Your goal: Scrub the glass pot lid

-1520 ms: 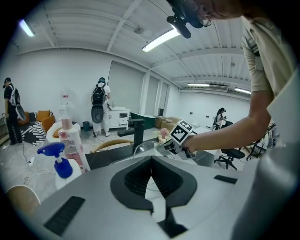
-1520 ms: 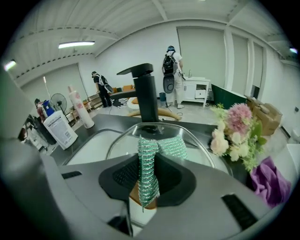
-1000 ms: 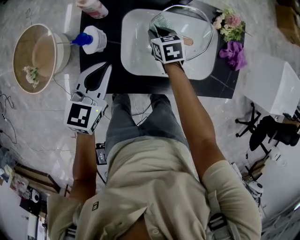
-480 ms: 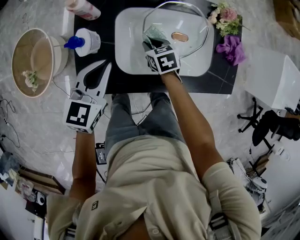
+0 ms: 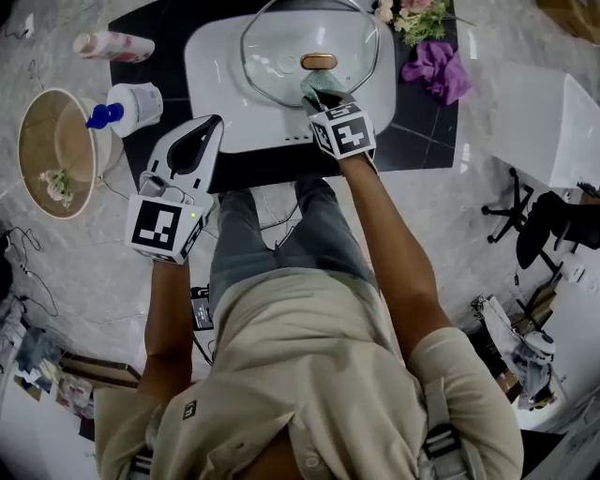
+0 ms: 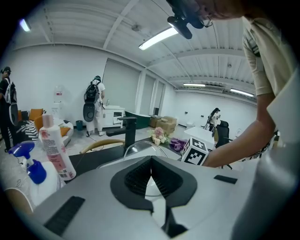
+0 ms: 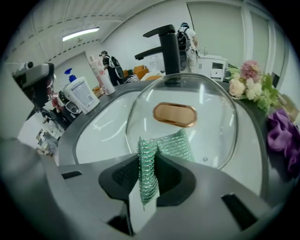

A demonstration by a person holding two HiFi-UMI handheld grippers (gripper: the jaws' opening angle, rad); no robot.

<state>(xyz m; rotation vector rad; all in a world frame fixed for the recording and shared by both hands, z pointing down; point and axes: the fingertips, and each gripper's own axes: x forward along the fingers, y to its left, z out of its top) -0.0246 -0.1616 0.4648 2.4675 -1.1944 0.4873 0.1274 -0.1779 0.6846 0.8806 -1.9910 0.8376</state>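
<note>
The glass pot lid (image 5: 281,47) lies in the white sink basin (image 5: 211,66), its copper handle (image 5: 319,62) facing up. My right gripper (image 5: 321,92) is shut on a green scrub cloth (image 5: 326,84), which rests on the lid's near side just below the handle. In the right gripper view the green scrub cloth (image 7: 161,152) sticks up between the jaws of the right gripper (image 7: 149,164) and touches the glass lid (image 7: 211,122) near the handle (image 7: 174,114). My left gripper (image 5: 210,126) hovers over the basin's near left corner, shut with nothing in it. In the left gripper view the left gripper (image 6: 151,161) points toward the lid (image 6: 140,149).
A black faucet (image 7: 166,44) stands behind the basin. On the counter to the left are a blue-capped spray bottle (image 5: 127,105) and a pink bottle (image 5: 112,45). A round basket (image 5: 52,150) is farther left. Flowers (image 5: 412,17) and a purple cloth (image 5: 433,70) lie to the right.
My right gripper has slid the green cloth across the lid from left of the handle to its near side. The left gripper has held its place by the basin.
</note>
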